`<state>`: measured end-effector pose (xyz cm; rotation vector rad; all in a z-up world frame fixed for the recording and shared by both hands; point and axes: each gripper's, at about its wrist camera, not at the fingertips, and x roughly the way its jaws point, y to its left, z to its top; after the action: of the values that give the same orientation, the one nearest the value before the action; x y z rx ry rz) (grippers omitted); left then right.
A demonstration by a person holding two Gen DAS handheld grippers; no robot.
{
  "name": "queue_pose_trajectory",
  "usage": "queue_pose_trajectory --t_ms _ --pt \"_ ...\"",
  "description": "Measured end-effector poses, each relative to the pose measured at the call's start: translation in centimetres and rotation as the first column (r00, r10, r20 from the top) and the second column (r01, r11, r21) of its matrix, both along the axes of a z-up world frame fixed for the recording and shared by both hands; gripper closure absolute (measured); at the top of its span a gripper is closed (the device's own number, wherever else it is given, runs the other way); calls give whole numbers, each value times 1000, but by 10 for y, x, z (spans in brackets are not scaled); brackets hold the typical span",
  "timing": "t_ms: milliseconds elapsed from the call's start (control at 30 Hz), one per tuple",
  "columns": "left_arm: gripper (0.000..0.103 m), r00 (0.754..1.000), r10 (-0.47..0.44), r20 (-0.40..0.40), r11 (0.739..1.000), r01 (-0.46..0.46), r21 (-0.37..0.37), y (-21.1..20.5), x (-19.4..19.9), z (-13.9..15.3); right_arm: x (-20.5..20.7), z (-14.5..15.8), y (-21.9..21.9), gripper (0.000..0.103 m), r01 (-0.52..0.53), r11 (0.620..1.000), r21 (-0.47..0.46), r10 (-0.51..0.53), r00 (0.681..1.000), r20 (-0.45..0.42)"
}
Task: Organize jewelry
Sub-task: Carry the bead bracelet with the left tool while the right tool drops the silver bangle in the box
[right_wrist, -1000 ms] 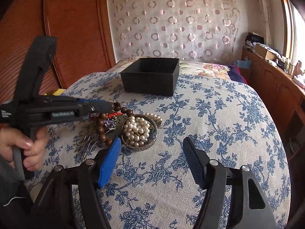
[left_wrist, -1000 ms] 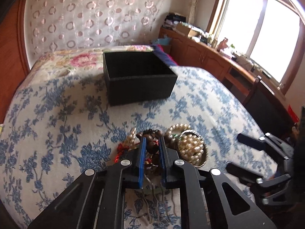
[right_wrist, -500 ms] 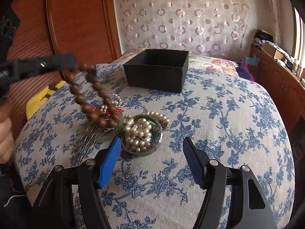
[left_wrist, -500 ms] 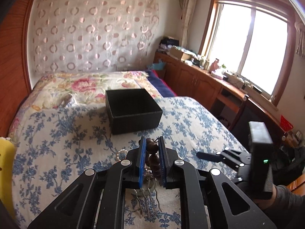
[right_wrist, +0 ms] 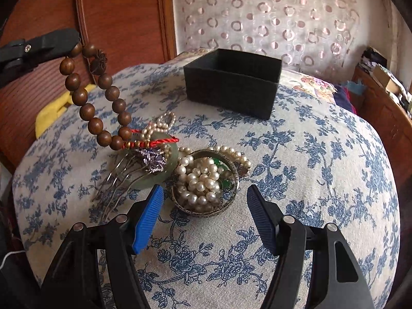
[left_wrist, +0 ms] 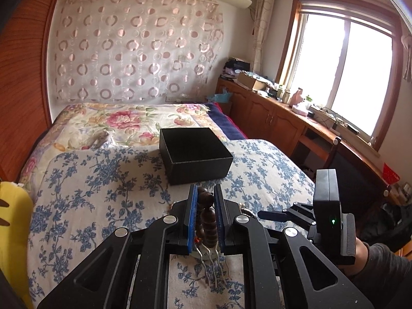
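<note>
My left gripper (left_wrist: 205, 200) is shut on a brown wooden bead bracelet (left_wrist: 207, 221). In the right wrist view that bracelet (right_wrist: 95, 95) hangs from the left gripper's tip (right_wrist: 69, 43) at upper left, its lowest beads touching the jewelry pile. The pile holds a pale green jade ring (right_wrist: 170, 164) with a red cord, a silver hair comb (right_wrist: 121, 180), a purple ornament and a metal bangle (right_wrist: 206, 211) filled with pearls (right_wrist: 200, 177). My right gripper (right_wrist: 206, 216) is open just in front of the bangle. An open black box (right_wrist: 233, 82) stands behind the pile.
Everything lies on a blue-flowered cloth (right_wrist: 322, 167) over a bed. A yellow object (left_wrist: 10, 226) lies at the left edge. Wooden cabinets (left_wrist: 278, 121) and a window run along the right. A wooden headboard (right_wrist: 116, 13) stands at the back left.
The left gripper has lifted the wooden bracelet up off the pile, so it now dangles. The right gripper has moved closer to the pearl-filled bangle.
</note>
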<state>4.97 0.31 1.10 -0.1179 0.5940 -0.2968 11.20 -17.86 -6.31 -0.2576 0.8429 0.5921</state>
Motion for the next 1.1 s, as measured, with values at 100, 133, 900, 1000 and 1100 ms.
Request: queue_pose_trajectory --t_ms 100,133,900,1000,1100 --pt "91 1000 2 -7 1000 -2 -3 1 0 -3 2 -2 5 35 -14 999 -30 14 1000 7" --pt "91 1000 3 -9 1000 -3 -2 1 0 -5 3 -3 6 39 -16 999 -38 16 1000 10" --pt "91 1000 -8 17 999 7 51 2 22 13 23 49 -13 45 -28 999 29 25 995 100" --pt "91 1000 -8 24 997 7 76 1 33 17 41 56 -11 45 -26 999 25 23 993 114" --pt "91 1000 0 23 996 -2 87 4 47 20 57 62 -9 45 -23 999 28 19 992 128"
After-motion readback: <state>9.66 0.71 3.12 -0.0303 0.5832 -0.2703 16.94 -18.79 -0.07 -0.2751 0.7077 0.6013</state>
